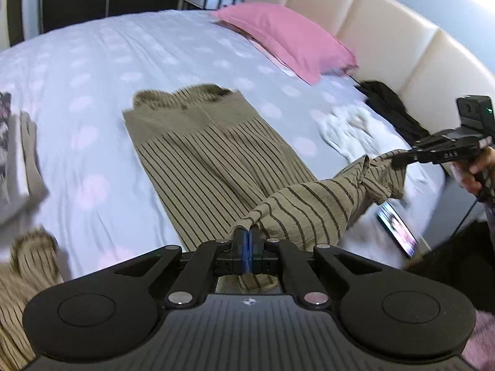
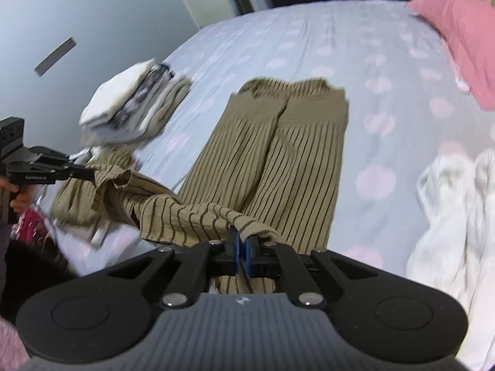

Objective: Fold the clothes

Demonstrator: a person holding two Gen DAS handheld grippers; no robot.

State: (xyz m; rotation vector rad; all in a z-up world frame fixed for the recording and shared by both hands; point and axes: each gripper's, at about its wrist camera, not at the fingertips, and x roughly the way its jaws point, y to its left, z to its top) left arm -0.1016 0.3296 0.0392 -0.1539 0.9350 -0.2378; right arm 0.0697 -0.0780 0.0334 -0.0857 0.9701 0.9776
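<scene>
Tan trousers with dark stripes (image 1: 198,154) lie lengthwise on the bed, waistband at the far end, also in the right wrist view (image 2: 294,142). Their near hem is lifted off the bed and stretched between both grippers. My left gripper (image 1: 247,235) is shut on one corner of the hem. My right gripper (image 2: 243,236) is shut on the other corner. In the left wrist view the right gripper (image 1: 399,160) shows at the right, pinching the cloth. In the right wrist view the left gripper (image 2: 88,173) shows at the left, doing the same.
The bed (image 1: 92,61) has a pale dotted cover. A pink pillow (image 1: 287,37) lies by the cream headboard. A stack of folded clothes (image 2: 133,102) sits at one side. White garments (image 2: 448,204), a dark garment (image 1: 389,105) and a lit phone (image 1: 397,228) lie at the other.
</scene>
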